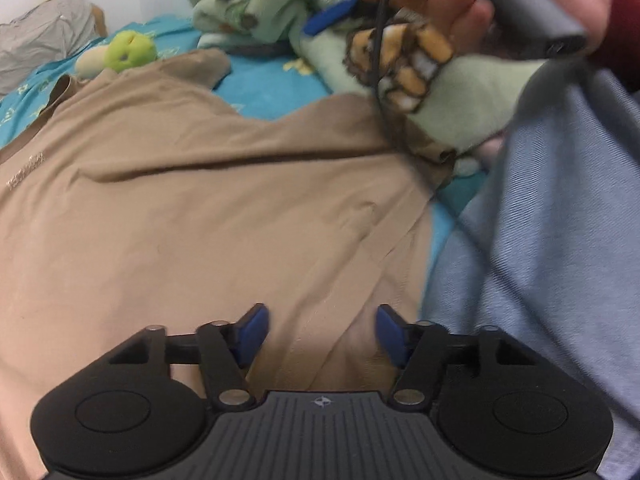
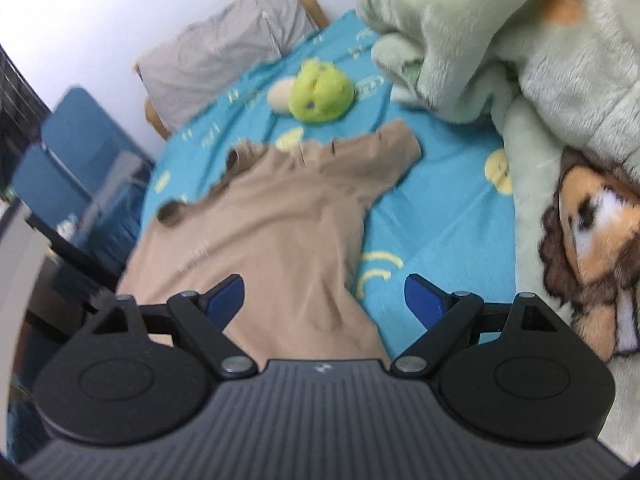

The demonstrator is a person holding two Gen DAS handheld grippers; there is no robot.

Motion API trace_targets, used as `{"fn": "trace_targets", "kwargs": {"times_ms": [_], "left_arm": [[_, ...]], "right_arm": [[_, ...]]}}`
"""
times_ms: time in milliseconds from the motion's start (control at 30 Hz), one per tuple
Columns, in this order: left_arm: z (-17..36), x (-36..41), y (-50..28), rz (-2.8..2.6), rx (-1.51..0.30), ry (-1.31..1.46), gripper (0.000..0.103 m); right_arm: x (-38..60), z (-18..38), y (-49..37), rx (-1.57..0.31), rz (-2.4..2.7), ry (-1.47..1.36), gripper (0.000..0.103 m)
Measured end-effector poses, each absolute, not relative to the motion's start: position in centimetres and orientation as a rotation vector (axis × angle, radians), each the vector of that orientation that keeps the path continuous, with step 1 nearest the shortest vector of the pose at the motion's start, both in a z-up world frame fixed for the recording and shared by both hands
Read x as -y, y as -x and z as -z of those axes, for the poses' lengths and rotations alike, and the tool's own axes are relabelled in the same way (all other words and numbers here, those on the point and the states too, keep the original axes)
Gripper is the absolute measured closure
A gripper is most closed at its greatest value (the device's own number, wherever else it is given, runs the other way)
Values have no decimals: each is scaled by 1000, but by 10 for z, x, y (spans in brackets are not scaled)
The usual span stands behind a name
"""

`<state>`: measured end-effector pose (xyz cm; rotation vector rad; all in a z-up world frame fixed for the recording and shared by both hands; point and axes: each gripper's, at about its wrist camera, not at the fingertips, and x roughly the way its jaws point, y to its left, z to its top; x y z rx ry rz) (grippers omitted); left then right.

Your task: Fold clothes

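Tan T-shirt (image 2: pixel 280 224) on blue bedsheet (image 2: pixel 440 208)

Left wrist cam: sits just behind the left claw (image 1: pixel 318 334), pitched steeply down, very close over the tan shirt (image 1: pixel 192 208), which fills most of the frame. Green plush (image 1: pixel 130 50) lies past the shirt's far edge; a hand (image 1: pixel 460 4) on a grey handle shows beyond the shirt, top right. Right wrist cam: behind the right claw (image 2: pixel 324 300), shallower tilt, further back from the shirt (image 2: pixel 280 216), so the whole shirt fits. Shared: shirt, green plush (image 2: pixel 322 92) beyond it, teal bed sheet (image 2: pixel 440 208), grey pillow (image 2: pixel 224 52), fleece blanket (image 2: pixel 520 40).
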<state>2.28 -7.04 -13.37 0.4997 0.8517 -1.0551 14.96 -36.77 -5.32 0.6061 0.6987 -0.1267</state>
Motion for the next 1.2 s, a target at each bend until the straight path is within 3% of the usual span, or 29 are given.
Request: {"fn": "trace_targets", "kwargs": {"times_ms": [33,100,200,467,767,867,933,1000,1067,1200], "left_arm": [[134,71,-23,1047,-833,-507,60],[133,71,-26,1047,-838,-485,80],[129,68,-27,1031,-832,-460,95],[93,53,-10,1084,-761,-406,96],[117,76,-3,1189,-936,-533,95],[113,75,-11,1182,-943,-484,88],[103,73,-17,1173,-926,-412,74],[91,69,-25,1158,-905,-323,37],[76,65,-34,1118,-837,-262,21],[48,52,-62,956,-717,-105,5]], "right_arm": [[369,52,-149,-690,136,-605,14],[373,53,-150,-681,143,-619,14],[378,54,-149,-677,130,-649,14],[389,55,-141,-659,156,-683,14],[396,64,-139,-683,144,-766,14],[398,67,-141,-677,115,-815,14],[401,69,-147,-665,88,-868,14],[402,70,-159,-663,76,-888,14],[401,69,-175,-662,73,-870,14],[399,76,-212,-658,78,-809,14]]}}
